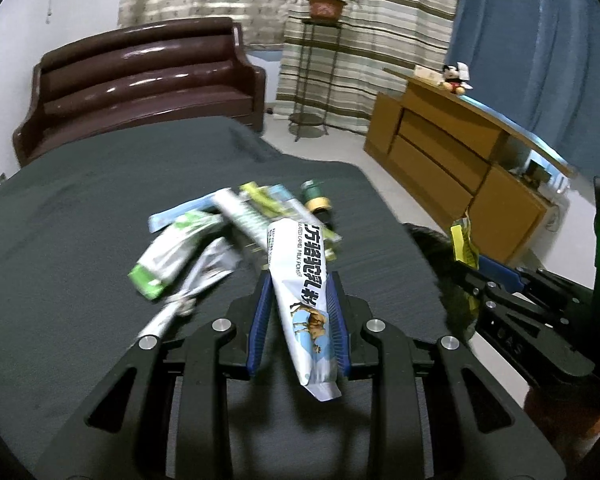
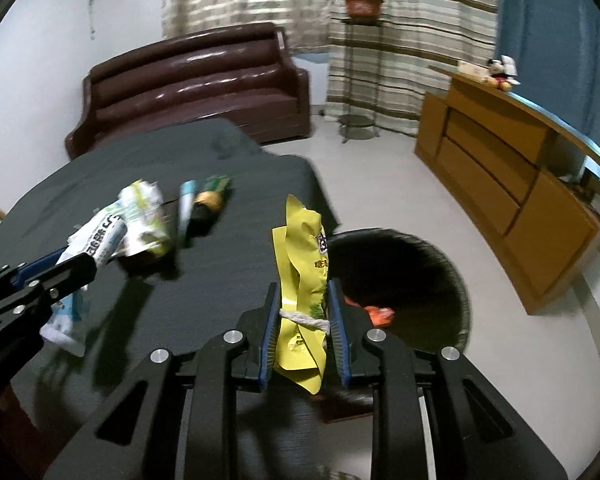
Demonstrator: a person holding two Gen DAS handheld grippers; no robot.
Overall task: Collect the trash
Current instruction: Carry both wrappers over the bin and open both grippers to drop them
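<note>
My left gripper (image 1: 299,280) is shut on a white milk-powder sachet (image 1: 300,280) printed with a camel, lifted above the dark table (image 1: 80,208). In the right wrist view the same left gripper (image 2: 80,260) shows at the left with the sachet (image 2: 96,240). My right gripper (image 2: 302,288) is shut on a crumpled yellow wrapper (image 2: 300,240), held by the table's right edge next to the black round bin (image 2: 440,272). The left wrist view shows this right gripper (image 1: 472,276) with the wrapper (image 1: 462,240). Several packets (image 1: 172,256) and a small bottle (image 1: 316,200) lie on the table.
Something orange (image 2: 380,314) lies inside the bin, which stands on the floor right of the table. A brown sofa (image 2: 196,80) is behind the table. A wooden cabinet (image 2: 500,184) lines the right wall, and a plant stand (image 2: 360,68) is by the curtains.
</note>
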